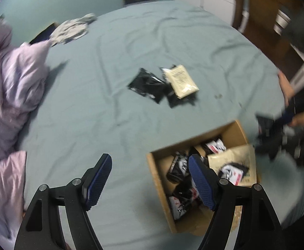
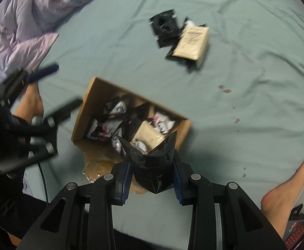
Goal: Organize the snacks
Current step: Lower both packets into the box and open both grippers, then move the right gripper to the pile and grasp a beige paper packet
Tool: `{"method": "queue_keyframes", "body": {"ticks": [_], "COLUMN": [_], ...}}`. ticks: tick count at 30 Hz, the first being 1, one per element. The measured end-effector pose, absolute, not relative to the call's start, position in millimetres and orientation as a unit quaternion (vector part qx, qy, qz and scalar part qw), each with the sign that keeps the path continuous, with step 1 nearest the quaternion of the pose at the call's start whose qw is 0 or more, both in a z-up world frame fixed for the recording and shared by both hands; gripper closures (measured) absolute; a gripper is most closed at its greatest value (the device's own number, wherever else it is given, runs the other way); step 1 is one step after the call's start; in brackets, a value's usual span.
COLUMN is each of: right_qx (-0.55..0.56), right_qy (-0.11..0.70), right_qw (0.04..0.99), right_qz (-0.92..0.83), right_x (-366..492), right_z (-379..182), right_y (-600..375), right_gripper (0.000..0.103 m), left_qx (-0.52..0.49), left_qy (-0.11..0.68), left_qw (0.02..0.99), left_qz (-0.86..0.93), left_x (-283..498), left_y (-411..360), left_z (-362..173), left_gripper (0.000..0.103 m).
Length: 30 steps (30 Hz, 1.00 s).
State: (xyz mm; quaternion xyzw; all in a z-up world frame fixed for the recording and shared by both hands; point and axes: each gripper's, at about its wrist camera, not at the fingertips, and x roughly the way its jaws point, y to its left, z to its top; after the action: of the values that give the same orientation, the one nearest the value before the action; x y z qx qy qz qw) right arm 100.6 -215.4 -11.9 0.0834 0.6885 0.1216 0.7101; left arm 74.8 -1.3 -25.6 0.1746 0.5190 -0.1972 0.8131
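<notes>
Hovering just short of the cardboard box (image 2: 85, 112) on the bed, the right gripper (image 2: 152, 179) has its jaws clamped on a black packet (image 2: 152, 166), while the left gripper (image 1: 149, 179) gapes empty beside it.

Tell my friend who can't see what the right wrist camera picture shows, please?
The right gripper pinches a crumpled black snack packet just above an open cardboard box full of snack packets on a green bedsheet. Farther off lie a cream packet and black packets. The left gripper hangs open at the left.
</notes>
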Motion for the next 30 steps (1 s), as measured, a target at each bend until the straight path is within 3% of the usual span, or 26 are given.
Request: {"method": "queue_keyframes", "body": {"ticks": [7,11,23,30], "right_qx": [0.074,0.087,0.216,0.225], "right_qy": [0.717,0.742,0.71,0.682], "right_qw": [0.678,0.648,0.663,0.695], "right_qz": [0.146,0.148,0.102,0.043], "right_x": [102,100,120,122], "right_z": [-42,-58,-48,-42], "right_y": [-189,-182,-235,-261], "right_gripper": [0.067,0.046,0.04,0.039], "left_qx": [0.143,0.138,0.143,0.133], "left_qy": [0.538,0.547,0.542,0.555], "left_qw": [0.809,0.804,0.807,0.801], "left_qz": [-0.188,-0.188,-0.186,-0.181], "left_x": [83,83,86,92], "left_y": [11,11,5,3], "left_z": [-29,-33,-30,-38], "left_gripper": [0.026,0.026,0.026,0.026]}}
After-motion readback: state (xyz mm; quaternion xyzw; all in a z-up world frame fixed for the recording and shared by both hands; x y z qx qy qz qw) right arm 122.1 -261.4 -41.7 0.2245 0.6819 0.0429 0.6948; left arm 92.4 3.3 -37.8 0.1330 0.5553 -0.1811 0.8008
